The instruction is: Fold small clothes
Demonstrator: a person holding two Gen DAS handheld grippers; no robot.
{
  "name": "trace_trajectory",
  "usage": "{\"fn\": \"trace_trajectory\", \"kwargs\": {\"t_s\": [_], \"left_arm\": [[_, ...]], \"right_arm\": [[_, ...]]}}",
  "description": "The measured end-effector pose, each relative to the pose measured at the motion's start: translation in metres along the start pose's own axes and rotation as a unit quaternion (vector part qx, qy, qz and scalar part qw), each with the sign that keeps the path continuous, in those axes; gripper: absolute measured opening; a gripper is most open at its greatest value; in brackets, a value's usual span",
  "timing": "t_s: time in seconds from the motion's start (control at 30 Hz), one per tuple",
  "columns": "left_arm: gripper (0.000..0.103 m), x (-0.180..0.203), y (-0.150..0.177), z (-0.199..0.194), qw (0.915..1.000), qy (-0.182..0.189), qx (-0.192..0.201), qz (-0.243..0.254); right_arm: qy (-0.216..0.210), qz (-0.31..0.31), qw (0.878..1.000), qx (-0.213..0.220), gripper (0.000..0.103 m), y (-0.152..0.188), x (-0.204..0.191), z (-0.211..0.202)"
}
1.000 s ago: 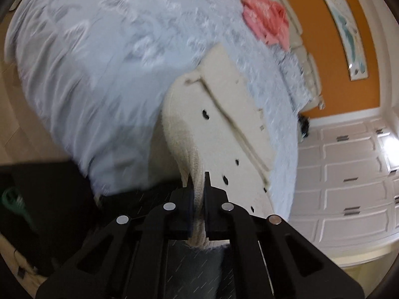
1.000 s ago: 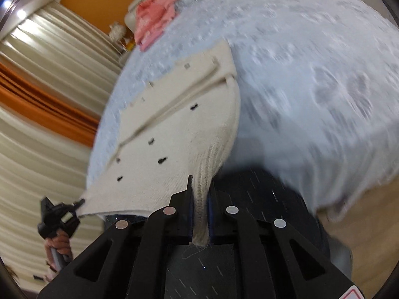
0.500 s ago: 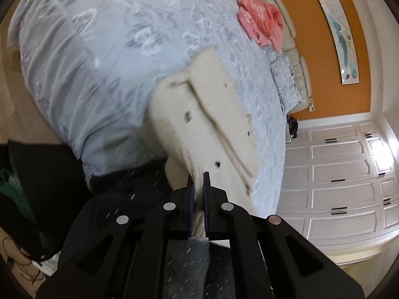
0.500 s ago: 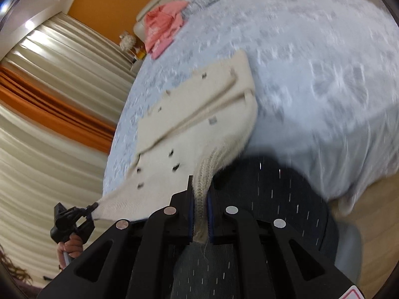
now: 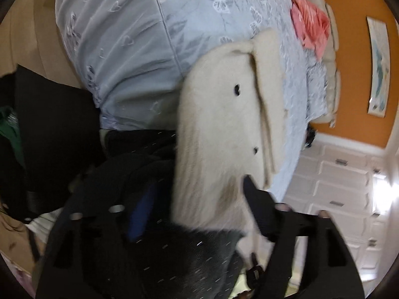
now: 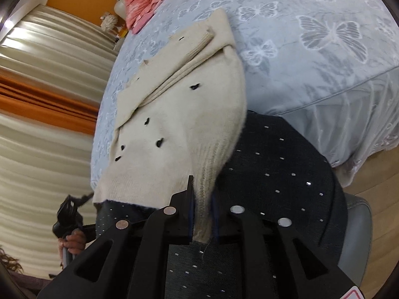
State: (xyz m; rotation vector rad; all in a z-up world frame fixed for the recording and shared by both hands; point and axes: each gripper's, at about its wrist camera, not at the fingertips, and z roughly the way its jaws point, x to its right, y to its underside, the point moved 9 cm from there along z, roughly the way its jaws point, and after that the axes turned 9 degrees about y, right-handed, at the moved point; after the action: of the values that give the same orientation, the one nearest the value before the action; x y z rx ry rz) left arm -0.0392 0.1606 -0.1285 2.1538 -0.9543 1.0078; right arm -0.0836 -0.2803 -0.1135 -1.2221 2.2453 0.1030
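A cream knit cardigan [image 5: 224,114] with small dark buttons lies folded on the pale blue butterfly bedspread [image 5: 139,25], its ribbed hem hanging off the near edge. My left gripper [image 5: 197,199] is open and its jaws are still spreading; the hem droops loose between the fingers [image 5: 139,211]. In the right wrist view the cardigan [image 6: 174,114] runs down into my right gripper [image 6: 202,203]. Its jaws are starting to part, and the ribbed hem still fills the narrow gap. The left gripper [image 6: 67,211] shows there too, in a hand, just off the hem's other corner.
A pink garment [image 5: 311,32] lies at the bed's far end by the headboard and orange wall. Dark speckled cloth [image 6: 274,162] on the person's lap sits right under both grippers. A grey seat [image 6: 356,236], pleated curtains and white cabinets surround the bed.
The left jaws have sprung wide open and let go of the hem. Both grippers have sunk toward the bed's edge. The right jaws have widened slightly around the hem.
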Motion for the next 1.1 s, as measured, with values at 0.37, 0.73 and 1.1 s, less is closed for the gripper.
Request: {"fn": "trace_trajectory", "kwargs": {"t_s": [0.37,0.73,1.1], "left_arm": [[0.009,0.024,-0.004,-0.002,0.9989,-0.003,-0.017,0.043],[0.007,0.099,0.054,-0.089,0.9888,0.076,-0.019,0.127],[0.007,0.193,-0.012,-0.040,0.9743,0.095,0.032,0.202]], "right_arm": [[-0.046,0.009,0.998,0.046,0.008,-0.019,-0.022,-0.022],[-0.103,0.048,0.984,0.139,0.008,-0.008,-0.009,-0.137],[-0.128,0.052,0.973,0.184,0.008,-0.112,-0.021,-0.126]]}}
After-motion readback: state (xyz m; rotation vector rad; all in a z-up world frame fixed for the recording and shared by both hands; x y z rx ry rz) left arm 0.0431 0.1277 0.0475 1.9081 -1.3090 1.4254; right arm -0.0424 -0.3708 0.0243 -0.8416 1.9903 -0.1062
